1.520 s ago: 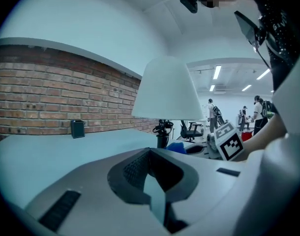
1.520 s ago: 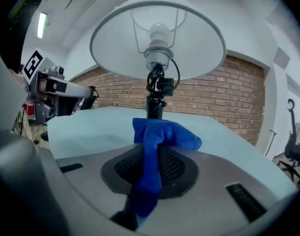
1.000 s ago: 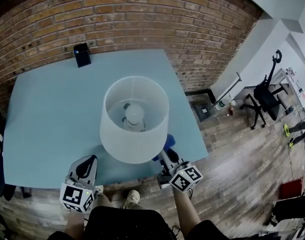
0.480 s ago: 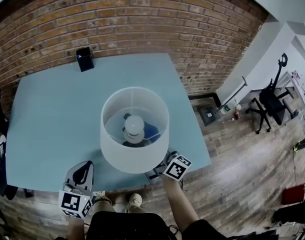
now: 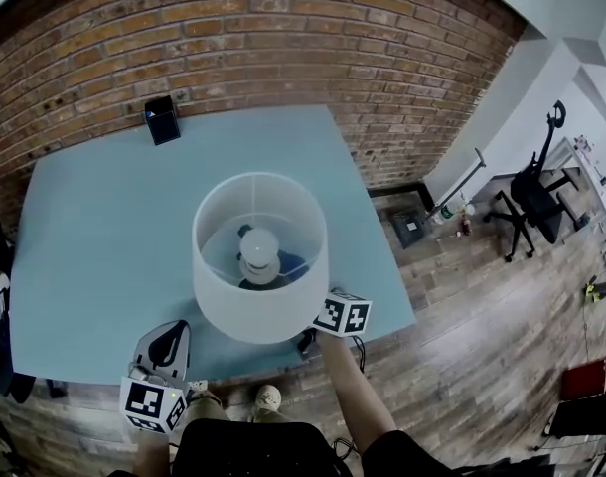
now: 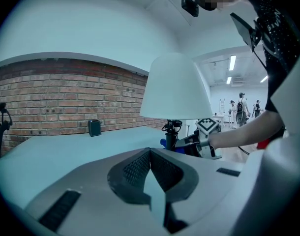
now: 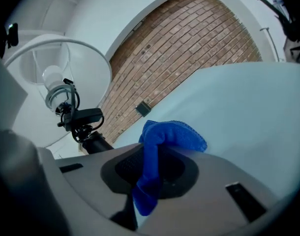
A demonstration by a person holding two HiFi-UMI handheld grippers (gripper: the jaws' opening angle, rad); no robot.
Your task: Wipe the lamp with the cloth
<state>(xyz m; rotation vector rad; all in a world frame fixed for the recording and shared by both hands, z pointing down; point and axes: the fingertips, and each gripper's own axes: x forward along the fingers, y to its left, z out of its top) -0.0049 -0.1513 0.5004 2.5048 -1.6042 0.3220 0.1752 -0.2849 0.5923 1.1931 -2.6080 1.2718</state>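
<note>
A lamp with a white drum shade (image 5: 260,256) stands near the front edge of the pale blue table (image 5: 94,227). In the right gripper view I look up into the shade (image 7: 86,58) at the bulb (image 7: 52,77) and the black stem (image 7: 86,132). My right gripper (image 7: 151,156) is shut on a blue cloth (image 7: 172,134), just right of the stem. In the head view only its marker cube (image 5: 341,314) shows at the shade's rim, with the cloth (image 5: 291,263) seen through the shade. My left gripper (image 5: 172,328) rests shut at the table's front left, holding nothing.
A small black box (image 5: 162,119) stands at the table's far edge against the brick wall (image 5: 283,38). Right of the table are wooden floor and a black office chair (image 5: 527,192). The table's front edge (image 5: 104,364) runs just ahead of my hands.
My right gripper has moved forward and left with the cloth, from beside the shade to under its rim near the stem. The left gripper has stayed put.
</note>
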